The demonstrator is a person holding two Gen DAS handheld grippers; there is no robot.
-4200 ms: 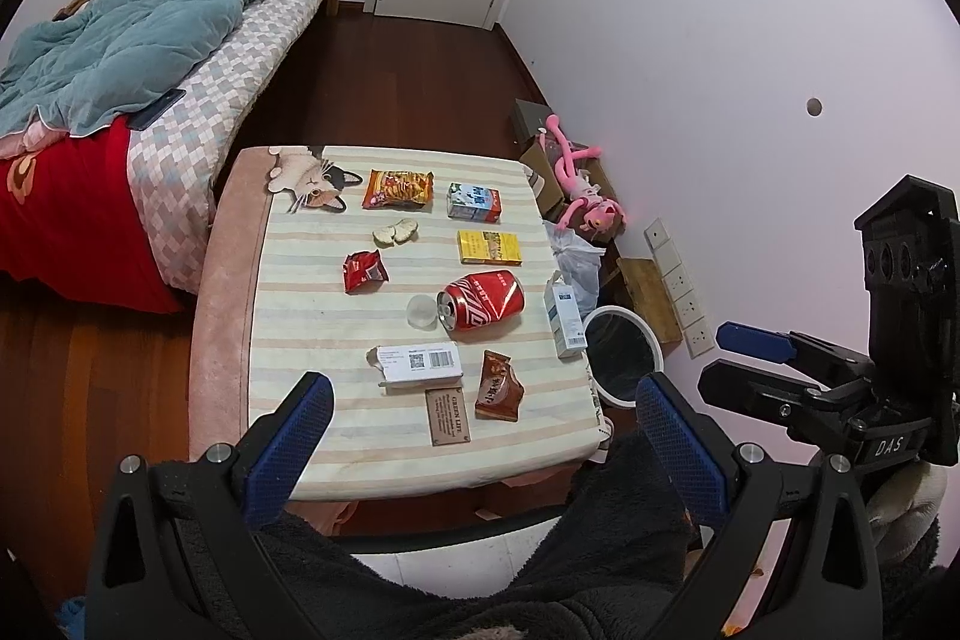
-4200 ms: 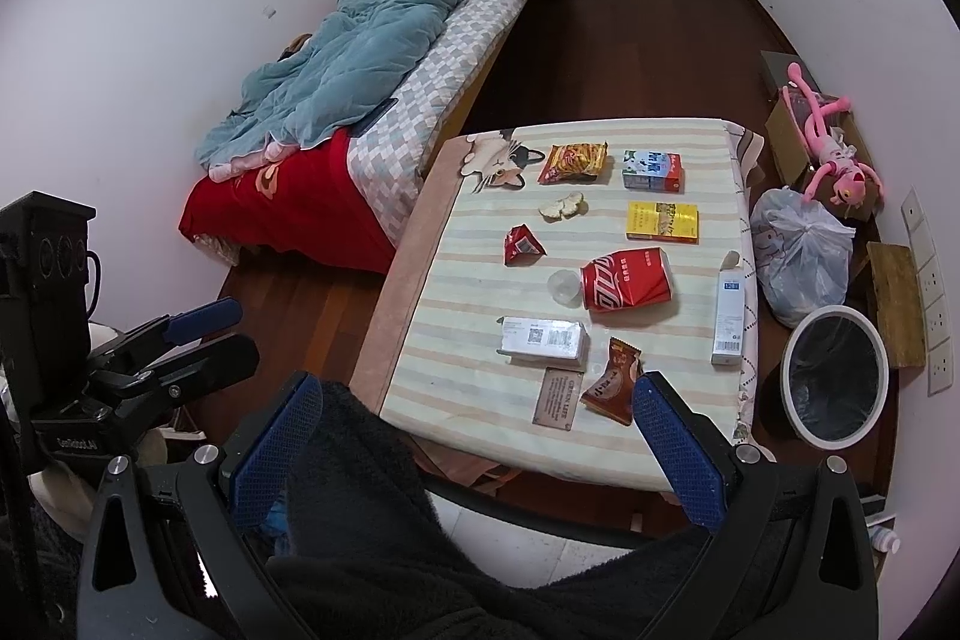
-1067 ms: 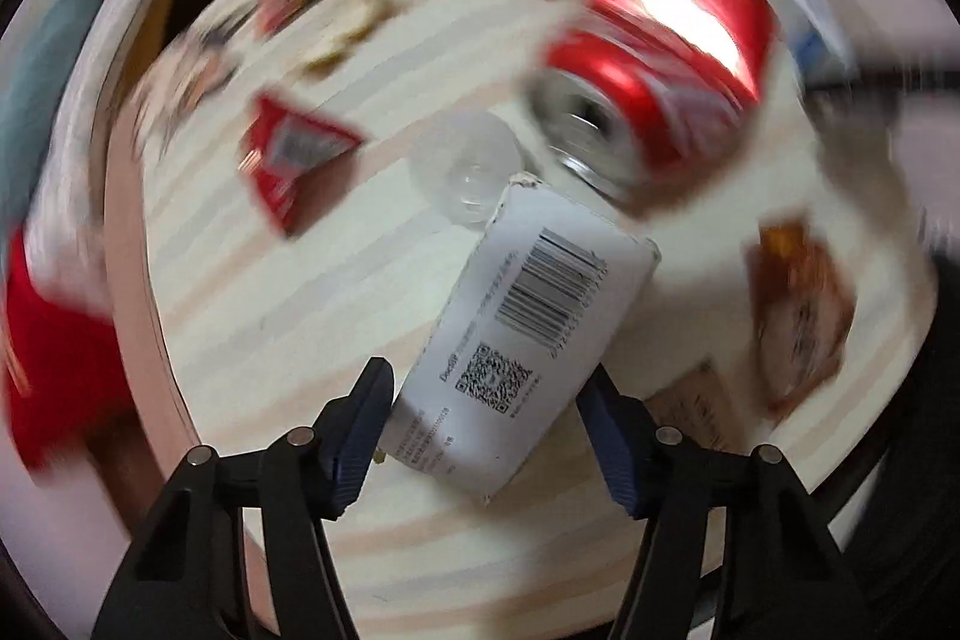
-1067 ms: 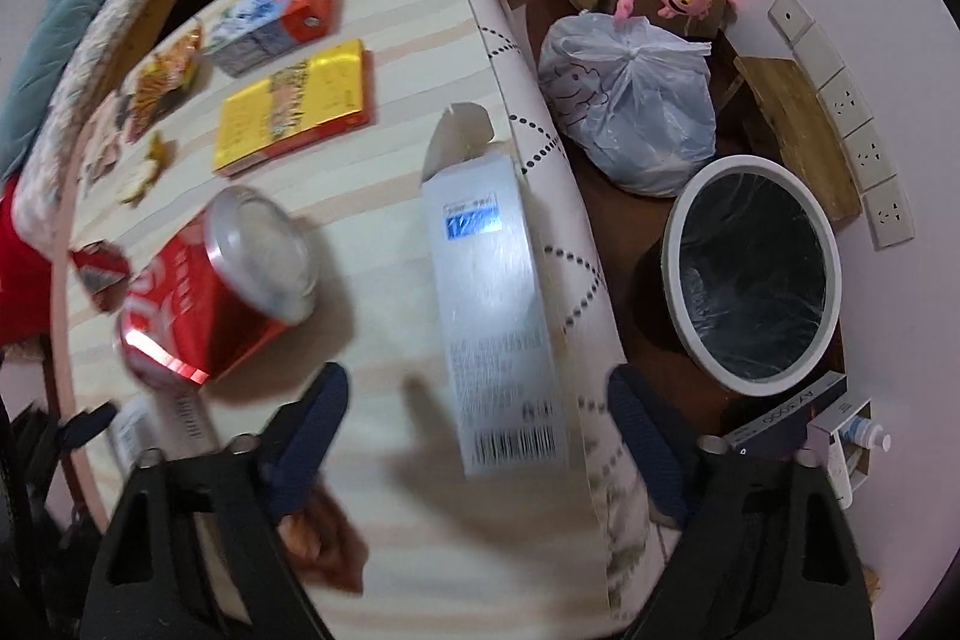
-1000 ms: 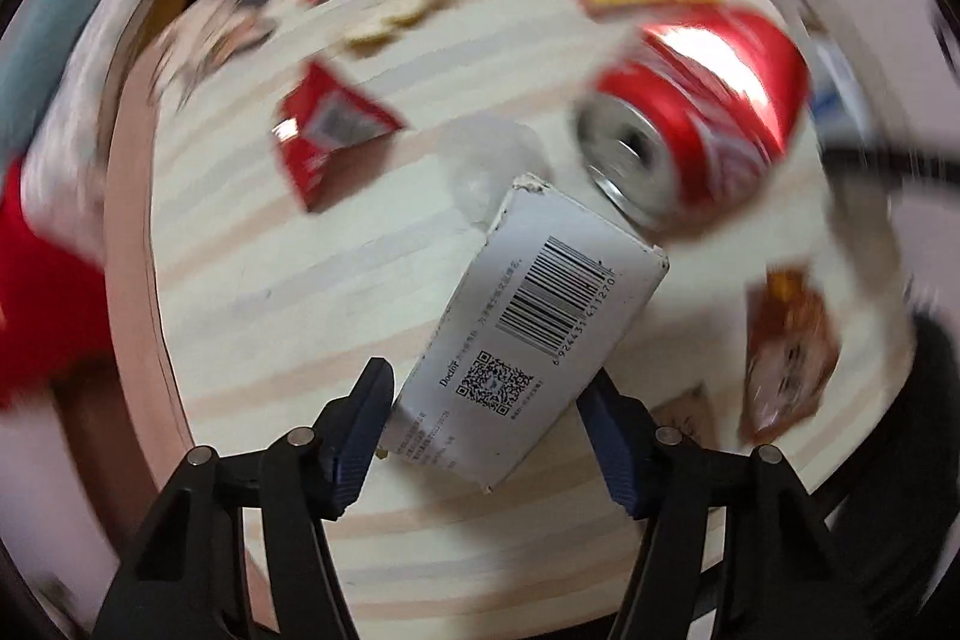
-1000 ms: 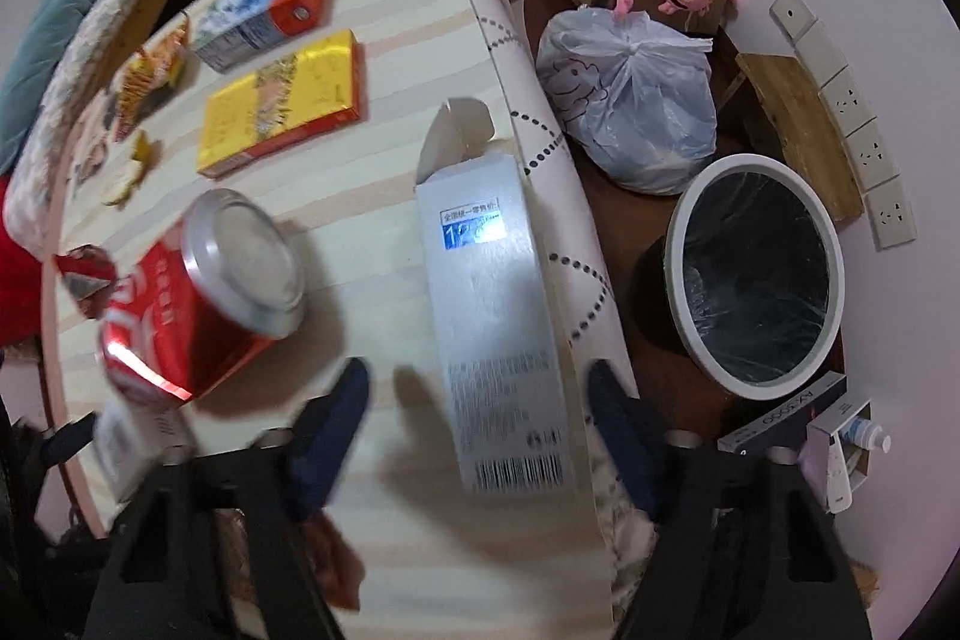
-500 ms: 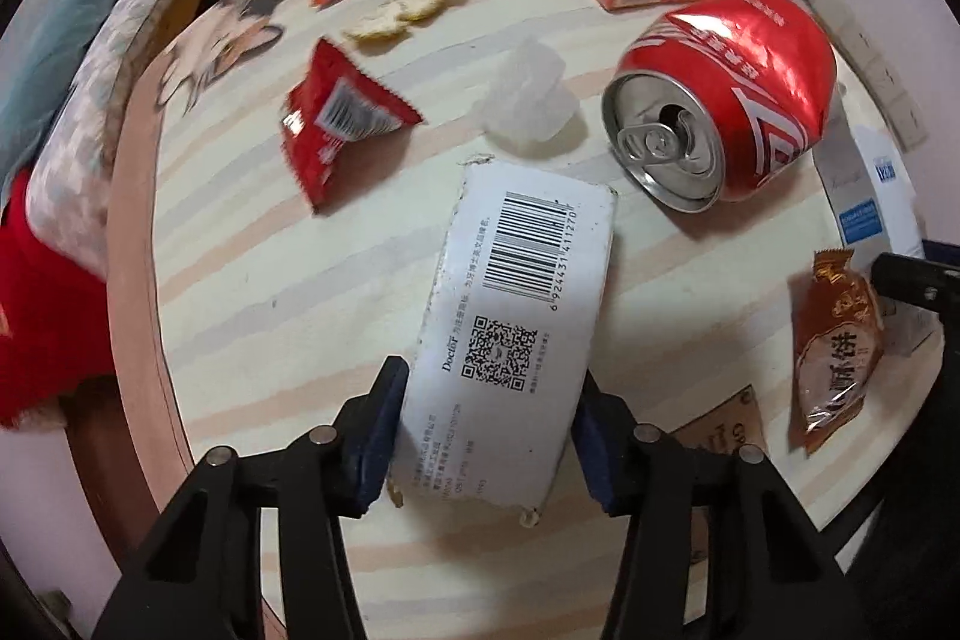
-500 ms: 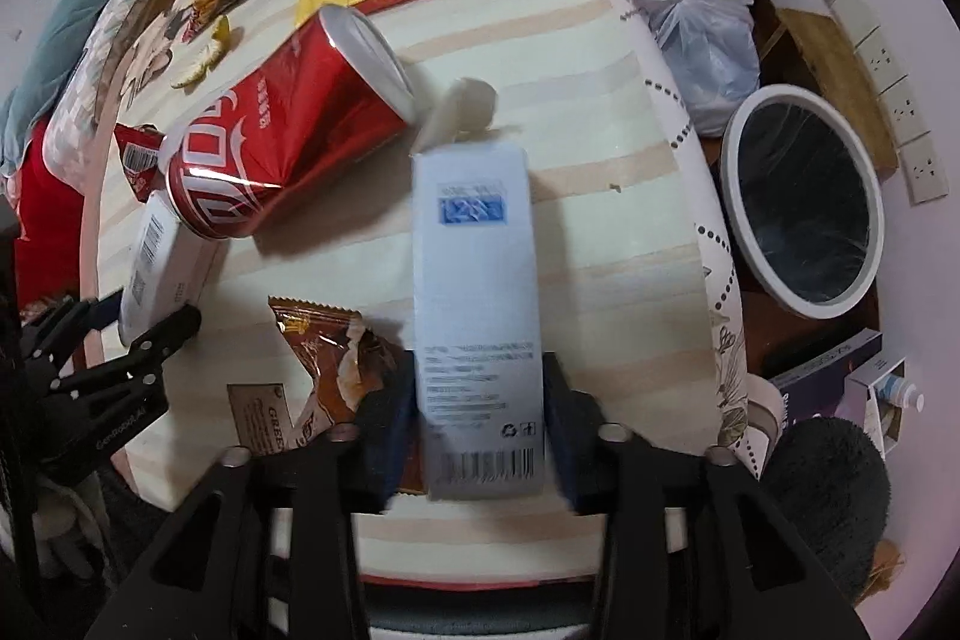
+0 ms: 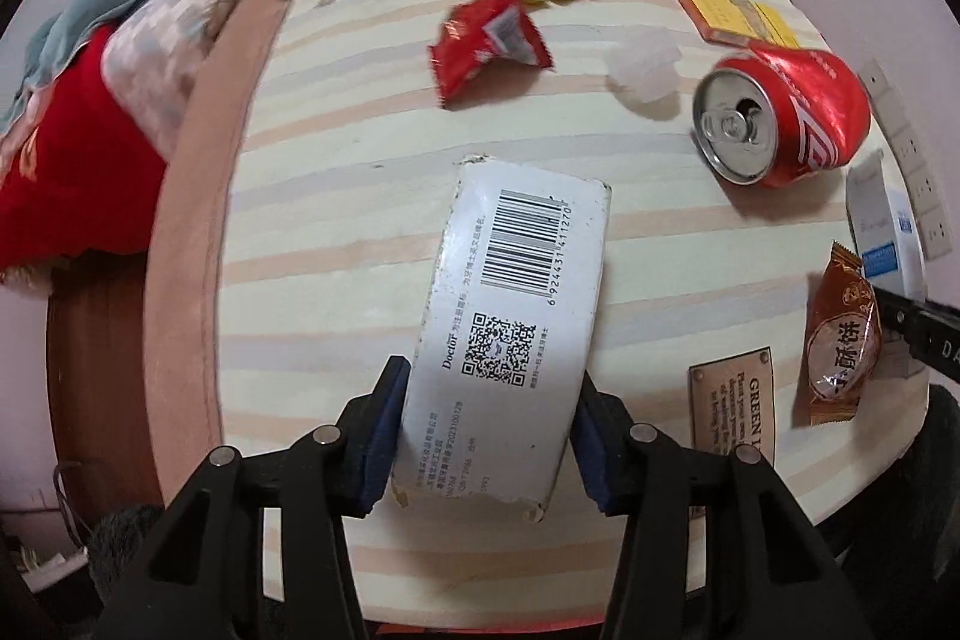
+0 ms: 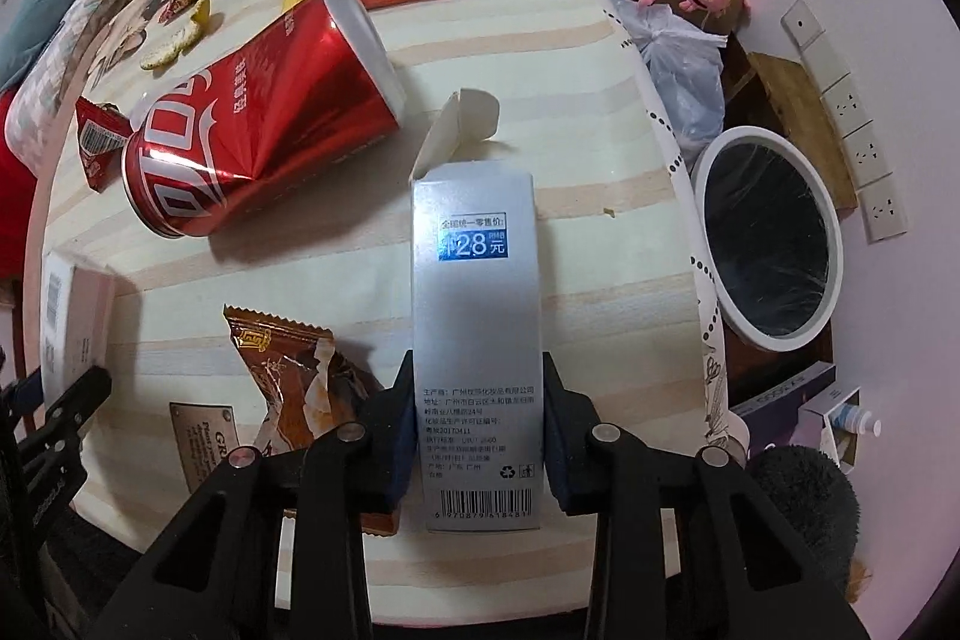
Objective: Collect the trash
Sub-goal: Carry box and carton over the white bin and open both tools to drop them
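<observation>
Both grippers are clamped for lifting: left gripper (image 9: 489, 439) on the barcode carton (image 9: 510, 328), right gripper (image 10: 477, 439) on the silver box (image 10: 477, 340), bin (image 10: 771, 244) at two o'clock.

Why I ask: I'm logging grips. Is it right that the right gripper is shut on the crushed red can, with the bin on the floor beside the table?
Not the can. The right gripper is shut on the silver carton, as the right wrist view shows. The bin is beside the table.
</observation>
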